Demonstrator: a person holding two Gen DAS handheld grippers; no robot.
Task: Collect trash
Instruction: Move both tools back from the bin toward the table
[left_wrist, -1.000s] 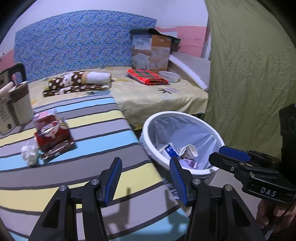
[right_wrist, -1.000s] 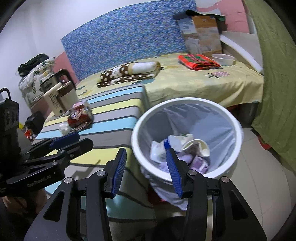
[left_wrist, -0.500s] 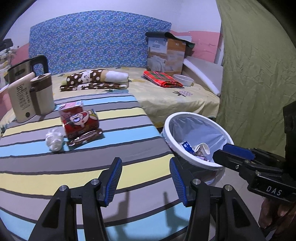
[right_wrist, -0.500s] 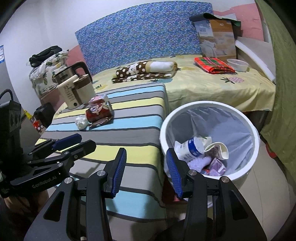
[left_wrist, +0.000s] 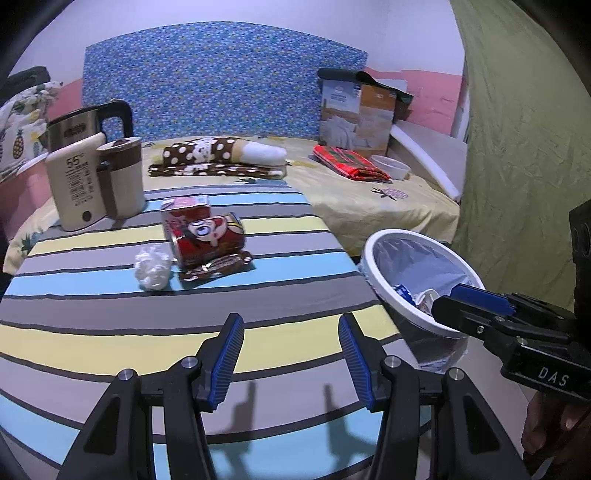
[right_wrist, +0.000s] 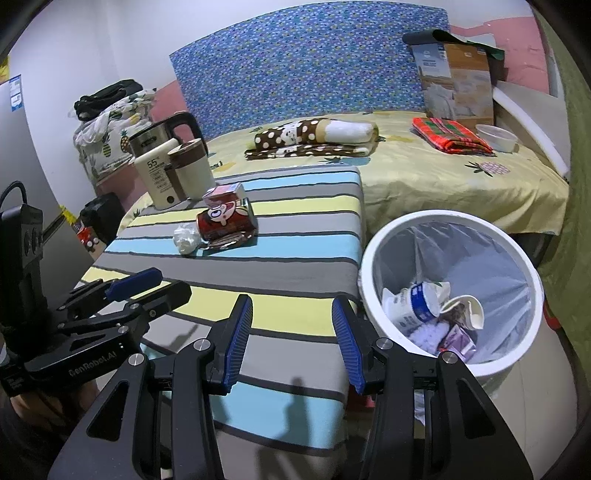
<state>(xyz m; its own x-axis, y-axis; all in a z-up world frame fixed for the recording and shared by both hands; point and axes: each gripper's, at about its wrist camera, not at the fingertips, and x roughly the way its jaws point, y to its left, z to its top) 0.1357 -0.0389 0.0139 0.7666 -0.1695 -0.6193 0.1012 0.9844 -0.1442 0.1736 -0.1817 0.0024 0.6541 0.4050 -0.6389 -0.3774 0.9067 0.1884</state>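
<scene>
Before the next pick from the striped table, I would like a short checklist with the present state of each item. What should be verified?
1. Left gripper empty, fingers apart: ok.
2. Right gripper empty, fingers apart: ok.
3. Trash left on the striped table: crumpled white paper ball, red cartoon-printed can lying on its side, brown foil wrapper: ok.
4. Ball free to grasp, apart from the can: cannot tell.
5. White round bin with clear liner beside the table, open, with room: ok.
6. Beige kettle clear of the trash: ok.
</scene>
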